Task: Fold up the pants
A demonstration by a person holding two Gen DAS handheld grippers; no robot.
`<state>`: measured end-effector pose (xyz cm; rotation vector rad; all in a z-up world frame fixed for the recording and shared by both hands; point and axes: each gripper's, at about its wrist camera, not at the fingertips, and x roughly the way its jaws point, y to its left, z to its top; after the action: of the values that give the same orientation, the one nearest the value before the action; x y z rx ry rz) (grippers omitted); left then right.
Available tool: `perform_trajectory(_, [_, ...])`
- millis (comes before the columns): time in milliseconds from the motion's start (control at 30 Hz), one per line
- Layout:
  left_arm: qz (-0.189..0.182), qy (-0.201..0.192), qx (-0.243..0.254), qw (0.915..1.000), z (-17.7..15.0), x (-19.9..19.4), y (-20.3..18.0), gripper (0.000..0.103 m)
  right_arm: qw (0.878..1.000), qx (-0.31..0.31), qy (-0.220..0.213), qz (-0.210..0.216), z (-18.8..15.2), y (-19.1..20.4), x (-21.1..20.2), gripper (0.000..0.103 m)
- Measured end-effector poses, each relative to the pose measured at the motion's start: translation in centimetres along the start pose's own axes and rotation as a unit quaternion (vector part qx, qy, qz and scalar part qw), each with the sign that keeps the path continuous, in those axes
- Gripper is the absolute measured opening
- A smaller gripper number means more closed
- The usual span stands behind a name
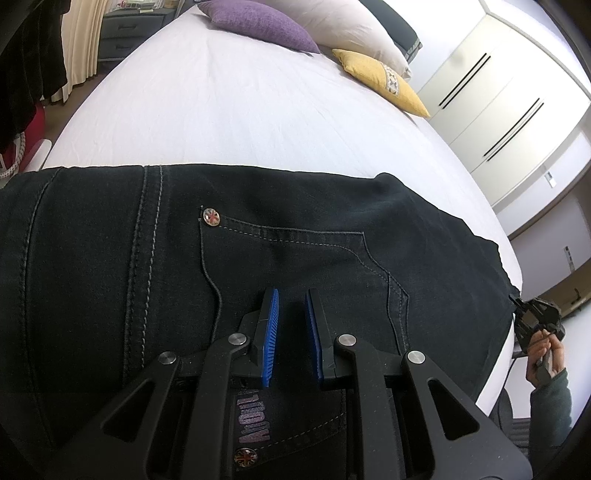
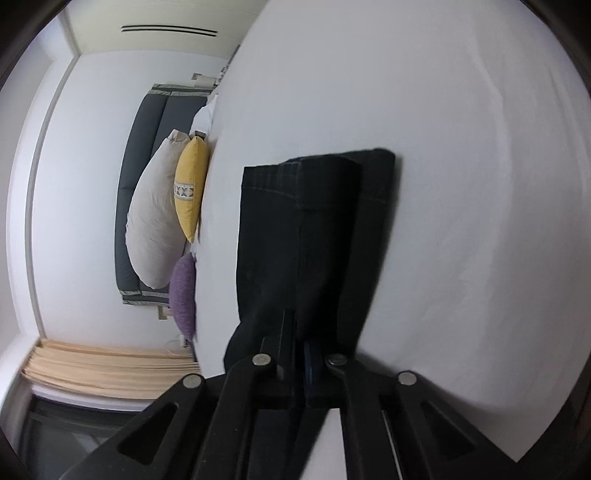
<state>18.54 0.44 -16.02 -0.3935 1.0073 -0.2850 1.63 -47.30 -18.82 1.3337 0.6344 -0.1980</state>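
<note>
Dark denim pants [image 1: 258, 258] lie flat across the near part of a white bed [image 1: 240, 110], back pocket and rivet facing up. My left gripper [image 1: 292, 299] hovers just over the pocket with its blue pads apart and nothing between them. In the right wrist view the pants [image 2: 306, 229] hang folded lengthwise against the bed [image 2: 461, 184]. My right gripper [image 2: 299, 339] is shut on the pants' near end. It also shows in the left wrist view [image 1: 535, 317], at the bed's right edge, held by a hand.
A purple cushion [image 1: 258, 22], a yellow cushion [image 1: 384, 81] and a large white pillow [image 1: 343, 26] lie at the head of the bed. White wardrobe doors [image 1: 498, 110] stand to the right. A dark dresser [image 1: 129, 29] and curtains are at the far left.
</note>
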Motion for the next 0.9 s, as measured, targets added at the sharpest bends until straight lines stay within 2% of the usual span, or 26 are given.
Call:
perform_trajectory(133, [0.005,0.004,0.003,1.0,0.2,0.1,-0.2,0.016,1.0,-0.019,-0.023,-0.002,-0.7,0.7,-1.2,0.004])
perform_trajectory(300, [0.01,0.008,0.004,0.9999,0.4,0.0,-0.3,0.016,0.999,-0.008,-0.037,0.001,-1.1,0.5,-1.9,0.004])
perform_trajectory(467, [0.005,0.007,0.003,1.0,0.6,0.2,-0.1,0.016,0.999,0.016,-0.034,0.001,-0.9,-1.3,-1.5,0.003])
perform_trajectory(667, [0.001,0.009,0.001,1.0,0.6,0.2,0.2,0.016,0.999,0.015,-0.038,0.005,-0.9,-1.9,-1.4,0.002])
perform_trajectory(767, [-0.005,0.008,-0.002,1.0,0.6,0.2,0.5,0.016,0.999,0.029,-0.04,0.019,-0.8,-2.6,-1.6,0.002])
perform_trajectory(833, [-0.008,0.007,-0.004,0.9999,0.4,0.1,0.8,0.016,0.997,0.043,-0.063,0.023,-0.5,-3.5,-2.7,0.001])
perform_trajectory(900, [-0.009,0.007,-0.005,0.9999,0.4,0.1,1.0,0.016,0.994,0.047,-0.094,-0.01,0.0,-4.0,-4.5,0.001])
